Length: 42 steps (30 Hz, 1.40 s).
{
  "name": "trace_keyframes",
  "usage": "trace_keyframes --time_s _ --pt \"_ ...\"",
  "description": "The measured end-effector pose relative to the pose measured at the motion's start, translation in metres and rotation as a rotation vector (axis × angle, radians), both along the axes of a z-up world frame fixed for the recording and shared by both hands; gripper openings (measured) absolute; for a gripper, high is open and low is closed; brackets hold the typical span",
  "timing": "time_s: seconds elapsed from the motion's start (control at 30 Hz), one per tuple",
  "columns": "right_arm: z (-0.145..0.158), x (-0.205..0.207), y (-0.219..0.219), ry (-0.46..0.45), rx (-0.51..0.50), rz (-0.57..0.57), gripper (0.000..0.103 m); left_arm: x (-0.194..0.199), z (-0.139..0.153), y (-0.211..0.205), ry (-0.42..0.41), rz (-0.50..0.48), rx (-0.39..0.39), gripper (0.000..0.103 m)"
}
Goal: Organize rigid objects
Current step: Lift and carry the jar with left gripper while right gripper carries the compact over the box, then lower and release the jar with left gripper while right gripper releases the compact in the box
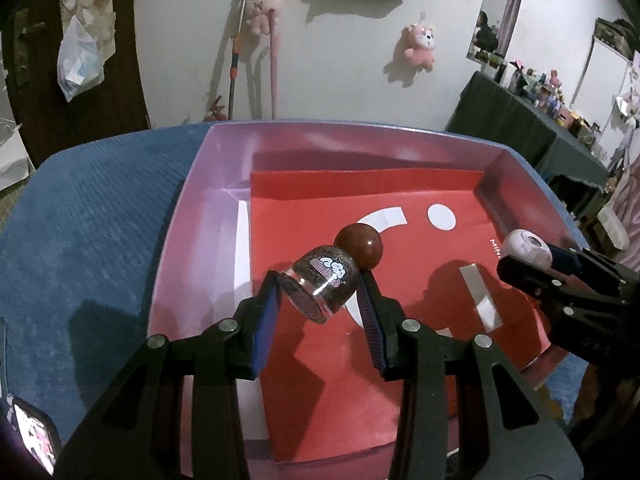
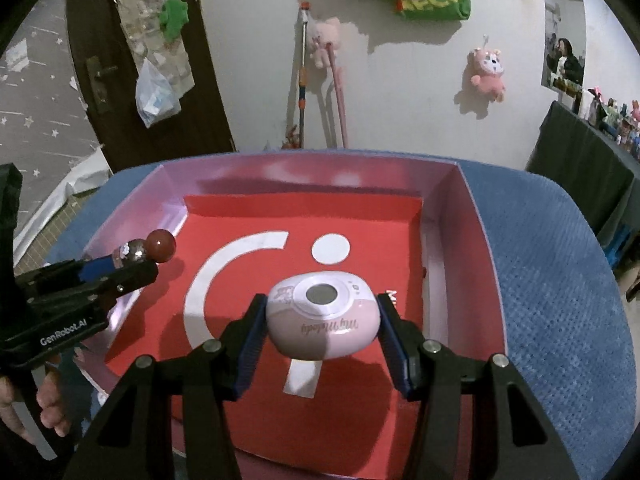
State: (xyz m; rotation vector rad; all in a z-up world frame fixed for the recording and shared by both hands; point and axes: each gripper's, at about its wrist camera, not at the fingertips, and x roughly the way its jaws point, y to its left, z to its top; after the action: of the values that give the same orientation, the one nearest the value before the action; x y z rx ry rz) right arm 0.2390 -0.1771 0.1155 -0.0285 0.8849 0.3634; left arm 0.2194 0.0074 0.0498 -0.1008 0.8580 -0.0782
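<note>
Red card with a white curved logo lines the floor of the shallow pink cardboard box [image 2: 472, 216], which sits on a blue textured cloth [image 1: 88, 216], and both tools are poised above that floor with cargo in hand. Clamped between the blue pads of the left gripper [image 1: 318, 296] is a small glittery dark bottle with a round glossy brown cap [image 1: 326, 276], tipped so its clear base faces the camera and its cap points toward the far wall of the box. Pinched at its two sides by the right gripper [image 2: 322, 322] is a rounded pink and white plastic gadget with a grey oval window [image 2: 322, 316], held over the right half of the logo. Neither item appears to rest on the liner; each casts a shadow beneath it, so I judge this to be the placing step, with both pieces carried in but not yet set down. What comes next would be lowering each until it touches the red card, well apart from the other, then spreading the pads; the bottle, being round, may roll if laid on its side. Apart from the liner, the box looks to hold nothing so far.
</note>
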Motion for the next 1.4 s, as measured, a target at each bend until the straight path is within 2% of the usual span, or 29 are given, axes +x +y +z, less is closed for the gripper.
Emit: trace_keyframes --time_s 0.47,0.93,1.17,1.4 --pt "-0.024 0.008 0.004 0.095 -0.036 -0.002 0.056 0.012 -0.028 -0.005 0.112 -0.029 -0.035 0.037" --pt "-0.029 0.006 0.007 0.100 -0.049 0.004 0.056 0.013 -0.029 -0.004 0.112 -0.022 -0.038 0.037" --pt "-0.029 0.004 0.007 0.094 -0.044 0.005 0.056 0.012 -0.029 -0.005 0.110 -0.027 -0.014 0.037" --pt "-0.017 -0.005 0.004 0.057 -0.046 -0.001 0.059 0.008 -0.026 -0.007 0.098 -0.032 0.002 0.038"
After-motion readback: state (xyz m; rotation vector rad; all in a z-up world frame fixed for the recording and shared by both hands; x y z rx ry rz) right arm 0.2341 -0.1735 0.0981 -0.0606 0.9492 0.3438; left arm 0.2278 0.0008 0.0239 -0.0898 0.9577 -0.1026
